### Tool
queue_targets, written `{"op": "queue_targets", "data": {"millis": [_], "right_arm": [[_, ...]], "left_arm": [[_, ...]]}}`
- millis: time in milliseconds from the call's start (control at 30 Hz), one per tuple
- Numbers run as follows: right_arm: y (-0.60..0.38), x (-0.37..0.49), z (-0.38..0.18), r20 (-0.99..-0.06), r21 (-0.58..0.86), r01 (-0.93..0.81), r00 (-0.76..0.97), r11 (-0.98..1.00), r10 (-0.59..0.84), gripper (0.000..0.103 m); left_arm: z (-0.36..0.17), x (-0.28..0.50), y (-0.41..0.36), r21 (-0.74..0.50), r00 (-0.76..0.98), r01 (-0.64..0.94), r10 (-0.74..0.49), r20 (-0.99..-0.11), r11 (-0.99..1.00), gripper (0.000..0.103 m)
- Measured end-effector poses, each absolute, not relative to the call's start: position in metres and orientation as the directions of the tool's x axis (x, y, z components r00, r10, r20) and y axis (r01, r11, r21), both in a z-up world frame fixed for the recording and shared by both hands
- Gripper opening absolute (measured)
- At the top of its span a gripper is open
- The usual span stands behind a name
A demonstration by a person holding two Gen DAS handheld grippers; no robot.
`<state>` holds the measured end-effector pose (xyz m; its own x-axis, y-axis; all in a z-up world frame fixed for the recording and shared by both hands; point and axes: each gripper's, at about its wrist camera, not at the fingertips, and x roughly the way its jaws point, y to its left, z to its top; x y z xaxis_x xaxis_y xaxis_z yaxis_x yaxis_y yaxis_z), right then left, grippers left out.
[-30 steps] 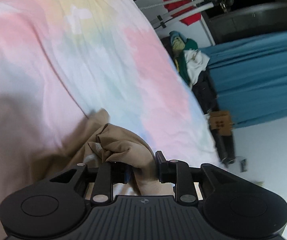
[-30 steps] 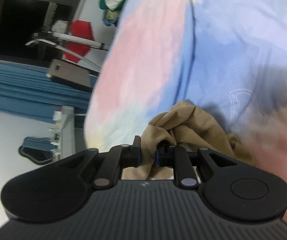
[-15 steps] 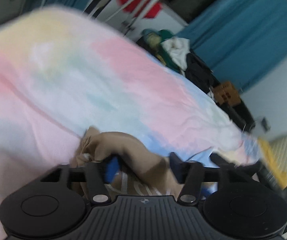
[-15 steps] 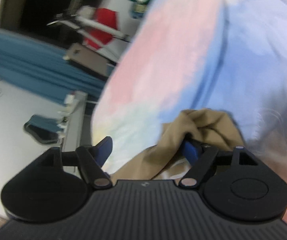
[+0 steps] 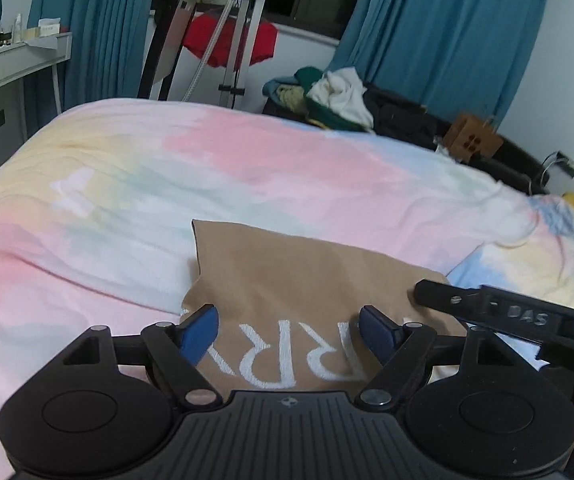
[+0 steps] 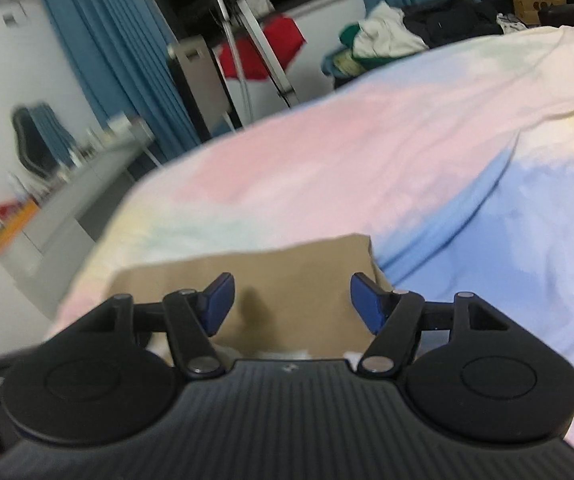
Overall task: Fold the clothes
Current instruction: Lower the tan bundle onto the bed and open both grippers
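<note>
Hanging just over the near edge of the tan shirt, the left tongs are spread wide with nothing between the blue pads, and the right tongs are spread wide and hold nothing too. The tan shirt lies on the bed as a flat, neat block with straight edges and white letters on the near part, so it looks folded. This could be a fold that is all done, or one that gets one more fold; the pictures fit both. What could go wrong? If a pad dips and drags on the soft cloth, it could snag the top layer and pull the fold open. The bed cover is soft and bumpy, so a push could slide the whole block or wrinkle it. The two tongs are close, and part of the right one shows at the side of the left view, so they could bump. Some things are hard to see. The near edge of the shirt hides under the black bodies of the tongs. The letters are cut off, so the word cannot be read. The right view is blurry. How many layers are in the fold cannot be told.
</note>
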<state>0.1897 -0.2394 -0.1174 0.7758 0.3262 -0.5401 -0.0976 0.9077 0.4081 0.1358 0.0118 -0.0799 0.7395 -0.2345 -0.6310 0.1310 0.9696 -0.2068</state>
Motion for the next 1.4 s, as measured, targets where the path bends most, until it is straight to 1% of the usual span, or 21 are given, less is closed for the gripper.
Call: {"op": "queue_targets", "data": {"millis": [100,200,300,467,567,767,933,1167,1333,1400], "right_arm": [[-0.23,0.191,-0.124,-0.565,0.355,-0.115,0.764,0.928,0.31,0.067],[-0.229,0.183,-0.119,-0.557,0.355,-0.111,0.773,0.928,0.306,0.067],[-0.232,0.171,-0.111,-0.542,0.368,-0.112,0.781,0.923,0.311,0.068],[-0.227,0.14,-0.094,-0.528,0.339,-0.132,0.792,0.931,0.305,0.068],[-0.223,0.127,-0.091,-0.534,0.306,-0.144,0.792,0.941,0.295,0.068],[-0.213,0.116,-0.093,-0.557,0.252,-0.161,0.782,0.954,0.279,0.068],[-0.211,0.13,-0.114,-0.609,0.274,-0.133,0.742,0.952,0.279,0.067],[-0.213,0.13,-0.114,-0.604,0.297,-0.124,0.743,0.947,0.287,0.067],[-0.219,0.128,-0.112,-0.599,0.321,-0.115,0.744,0.94,0.296,0.065],[-0.221,0.128,-0.111,-0.599,0.334,-0.113,0.742,0.936,0.303,0.065]], "left_arm": [[-0.087,0.135,0.009,-0.169,0.741,0.142,-0.218,-0.636,0.975,0.079],[-0.086,0.133,0.009,-0.154,0.746,0.149,-0.213,-0.631,0.977,0.079],[-0.078,0.125,0.012,-0.156,0.758,0.147,-0.213,-0.617,0.977,0.079],[-0.06,0.093,0.02,-0.178,0.773,0.137,-0.218,-0.595,0.974,0.079],[-0.052,0.074,0.016,-0.148,0.779,0.146,-0.206,-0.592,0.978,0.079],[-0.06,0.067,0.008,-0.098,0.76,0.154,-0.181,-0.624,0.983,0.079],[-0.077,0.079,0.011,-0.121,0.73,0.117,-0.169,-0.662,0.986,0.08],[-0.069,0.068,0.02,-0.186,0.732,0.067,-0.174,-0.659,0.98,0.081],[-0.054,0.045,0.031,-0.301,0.722,0.025,-0.225,-0.654,0.953,0.083],[-0.046,0.038,0.029,-0.298,0.72,0.029,-0.227,-0.656,0.954,0.083]]}}
